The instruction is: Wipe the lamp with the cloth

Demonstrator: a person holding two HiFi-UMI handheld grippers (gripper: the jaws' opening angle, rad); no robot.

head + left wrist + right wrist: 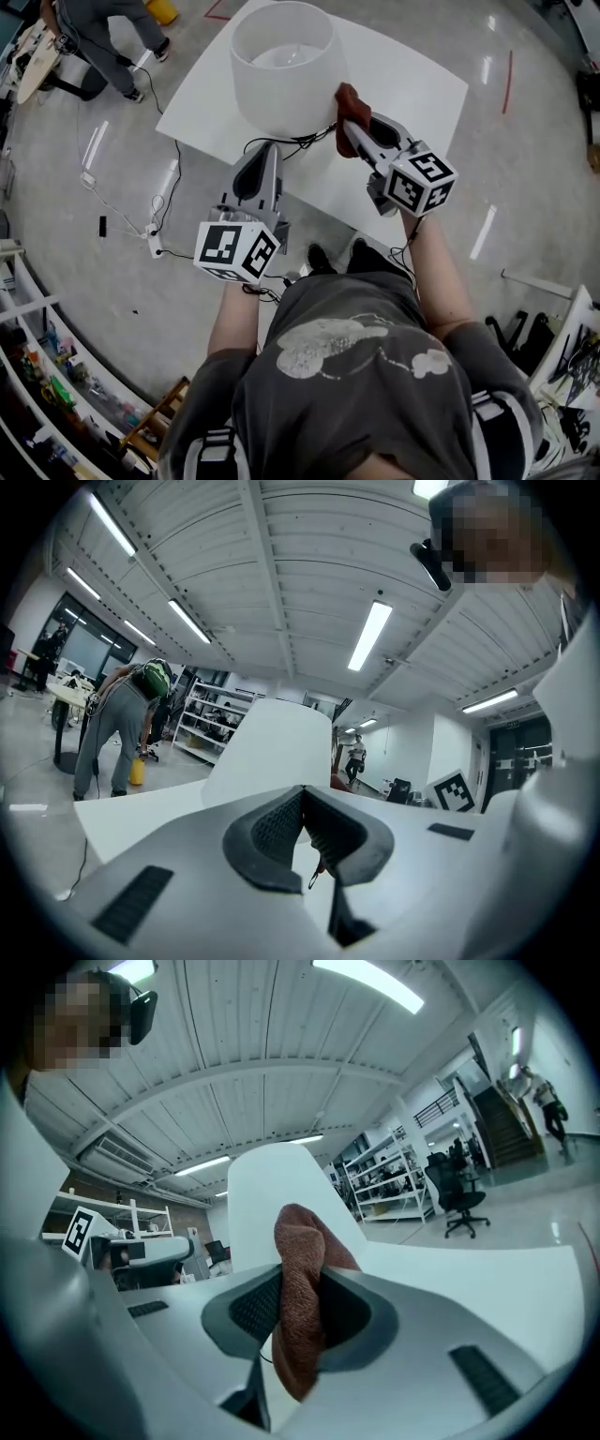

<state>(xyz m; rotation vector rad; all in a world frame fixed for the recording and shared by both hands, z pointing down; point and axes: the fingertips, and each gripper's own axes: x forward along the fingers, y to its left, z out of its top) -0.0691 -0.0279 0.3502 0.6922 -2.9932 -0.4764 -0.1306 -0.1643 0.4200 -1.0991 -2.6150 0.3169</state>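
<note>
Right gripper (352,131) clamps a rust-brown cloth (348,99), its bunched end at the white lampshade (281,66) on a white table (422,103). Left gripper (266,154), jaws together and empty, hovers near the lamp's foot. Wiping seems just begun; the next move is probably sweeping the cloth around the shade.
</note>
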